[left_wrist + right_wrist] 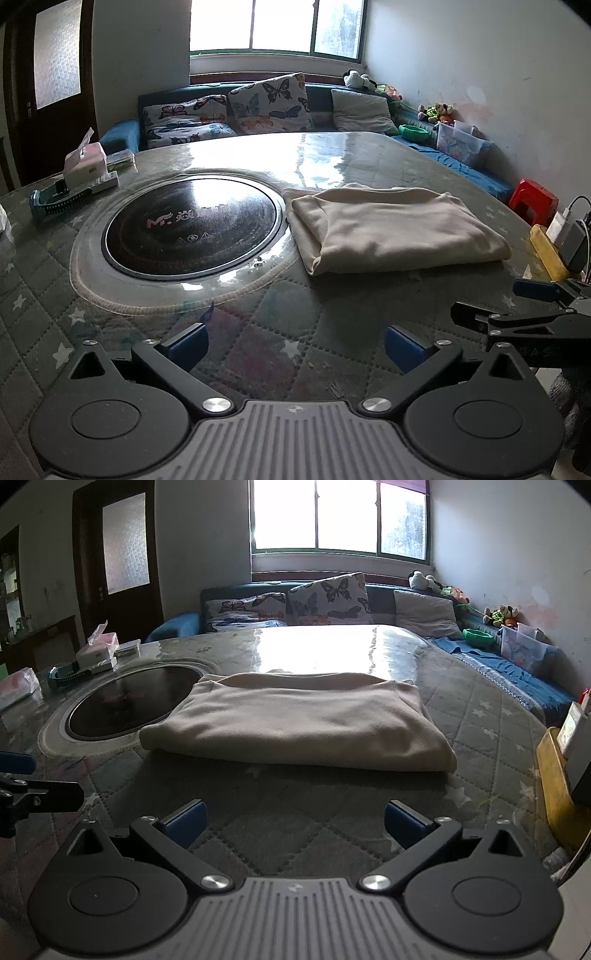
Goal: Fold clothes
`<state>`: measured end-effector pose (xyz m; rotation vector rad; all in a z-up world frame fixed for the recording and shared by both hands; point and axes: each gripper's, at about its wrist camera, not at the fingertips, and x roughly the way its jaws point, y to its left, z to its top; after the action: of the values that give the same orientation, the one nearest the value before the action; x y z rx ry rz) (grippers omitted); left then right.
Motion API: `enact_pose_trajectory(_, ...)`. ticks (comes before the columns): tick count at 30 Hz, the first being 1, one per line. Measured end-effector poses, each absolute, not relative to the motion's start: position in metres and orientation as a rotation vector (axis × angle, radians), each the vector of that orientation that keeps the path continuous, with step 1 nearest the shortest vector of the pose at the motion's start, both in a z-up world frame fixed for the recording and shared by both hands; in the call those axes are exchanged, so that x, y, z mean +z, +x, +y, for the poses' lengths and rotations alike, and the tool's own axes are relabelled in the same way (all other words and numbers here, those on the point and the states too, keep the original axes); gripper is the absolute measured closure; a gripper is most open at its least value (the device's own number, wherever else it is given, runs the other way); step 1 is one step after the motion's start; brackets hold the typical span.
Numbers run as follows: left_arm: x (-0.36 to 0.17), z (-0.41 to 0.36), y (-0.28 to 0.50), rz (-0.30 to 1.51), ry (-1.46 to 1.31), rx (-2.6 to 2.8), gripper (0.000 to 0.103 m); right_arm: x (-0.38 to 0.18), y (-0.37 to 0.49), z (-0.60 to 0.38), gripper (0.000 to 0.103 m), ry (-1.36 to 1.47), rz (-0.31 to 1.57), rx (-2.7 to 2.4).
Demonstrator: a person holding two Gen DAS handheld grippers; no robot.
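Observation:
A cream garment [395, 229] lies folded into a flat rectangle on the quilted table [258, 332], right of the round black cooktop [192, 225]. In the right wrist view the garment [299, 723] lies straight ahead. My left gripper [295, 343] is open and empty above the table's near edge, short of the garment and to its left. My right gripper [295, 821] is open and empty, just short of the garment's near edge. The right gripper also shows in the left wrist view [517, 306] at the right edge, and the left gripper in the right wrist view [22, 782].
A tissue box [86, 162], white box and a blue-black band [55, 201] sit at the table's far left. A yellow tray [554, 782] with chargers is at the right edge. A sofa with butterfly pillows [266, 103] stands behind; a red stool [533, 201] is right.

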<state>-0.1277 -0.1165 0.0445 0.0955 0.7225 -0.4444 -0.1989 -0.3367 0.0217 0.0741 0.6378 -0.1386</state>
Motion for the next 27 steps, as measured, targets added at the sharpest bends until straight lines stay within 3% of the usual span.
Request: enact_pose_trajectory(27,0.042,-0.123,-0.140,0.727,0.106,-0.464,0.000,0.023,-0.206,-0.333,0.000,0.082,0.624,-0.132)
